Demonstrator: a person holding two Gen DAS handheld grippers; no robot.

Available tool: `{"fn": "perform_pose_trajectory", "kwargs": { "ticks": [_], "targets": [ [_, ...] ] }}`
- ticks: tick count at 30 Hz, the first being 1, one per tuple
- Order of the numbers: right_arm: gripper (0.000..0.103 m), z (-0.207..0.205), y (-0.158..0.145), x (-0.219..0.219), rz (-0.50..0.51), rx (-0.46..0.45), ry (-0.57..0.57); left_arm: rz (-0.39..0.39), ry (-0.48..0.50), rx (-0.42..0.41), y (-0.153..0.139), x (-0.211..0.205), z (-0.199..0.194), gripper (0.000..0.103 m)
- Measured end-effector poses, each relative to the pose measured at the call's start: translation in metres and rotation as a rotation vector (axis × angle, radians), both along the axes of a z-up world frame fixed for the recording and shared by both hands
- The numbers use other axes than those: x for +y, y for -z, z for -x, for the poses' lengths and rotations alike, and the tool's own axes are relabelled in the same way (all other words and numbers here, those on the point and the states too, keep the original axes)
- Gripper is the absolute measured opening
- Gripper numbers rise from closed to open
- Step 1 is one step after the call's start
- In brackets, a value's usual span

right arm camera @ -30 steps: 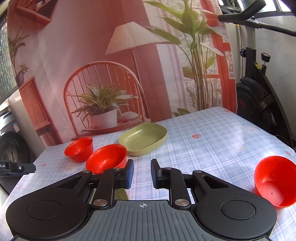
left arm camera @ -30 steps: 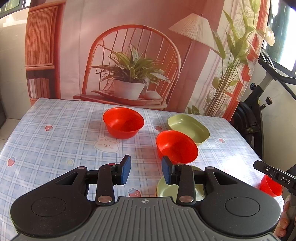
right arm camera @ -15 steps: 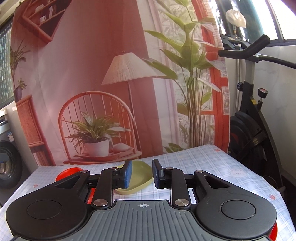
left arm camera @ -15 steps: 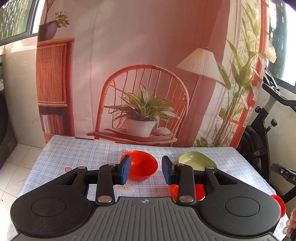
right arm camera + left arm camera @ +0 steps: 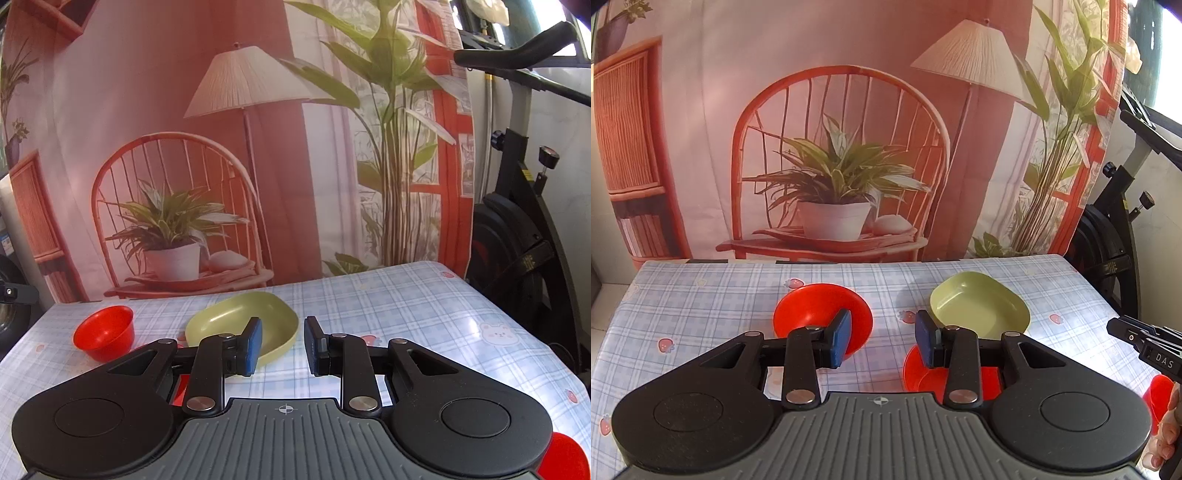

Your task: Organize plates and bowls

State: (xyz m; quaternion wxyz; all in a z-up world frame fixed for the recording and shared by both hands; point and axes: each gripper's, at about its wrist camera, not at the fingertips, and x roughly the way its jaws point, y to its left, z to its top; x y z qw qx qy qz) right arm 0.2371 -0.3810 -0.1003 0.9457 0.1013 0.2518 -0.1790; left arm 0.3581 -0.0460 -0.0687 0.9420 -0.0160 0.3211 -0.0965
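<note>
landmark: the green dish (image 5: 979, 309), sitting on the plaid tablecloth (image 5: 701, 295) toward the back right; everything below is placed off it
far red bowl (image 5: 822, 308): left of the green dish, upright, mouth up; its near rim is covered by the left tong's blue pad
left gripper (image 5: 882, 338): hovering in front of the green dish, jaws spread with nothing between them, just tablecloth in the gap
near red bowl (image 5: 918, 373): right in front of the green dish, mostly hidden behind the tong's right finger, so can't tell how it's tilted
green dish's long axis: in the left view it runs from back-left to front-right, open side up
small red bowl (image 5: 1161, 398): way off to the right of the green dish, cut off by the frame edge, next to a hand (image 5: 1167, 435) and a black tool end marked DAS
right gripper (image 5: 282, 345): in front of the green dish, jaws apart, empty; its left pad overlaps the dish's near edge
exercise bike (image 5: 524, 221): right of the green dish, off the table, partly cut off
</note>
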Motion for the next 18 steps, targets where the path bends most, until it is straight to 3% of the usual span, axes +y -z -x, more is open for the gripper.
{"fn": "perform_pose_trajectory", "kwargs": {
  "ticks": [7,18],
  "targets": [
    [0.023,-0.046,0.035,-0.027,-0.049,0.034,0.031,-0.006,0.065,0.060,0.038,-0.036,-0.076,0.040],
    [0.023,-0.113,0.087,-0.057,-0.087,0.126,0.054,-0.020,0.179,0.191,0.093,-0.068,-0.148,0.040]
  ]
}}
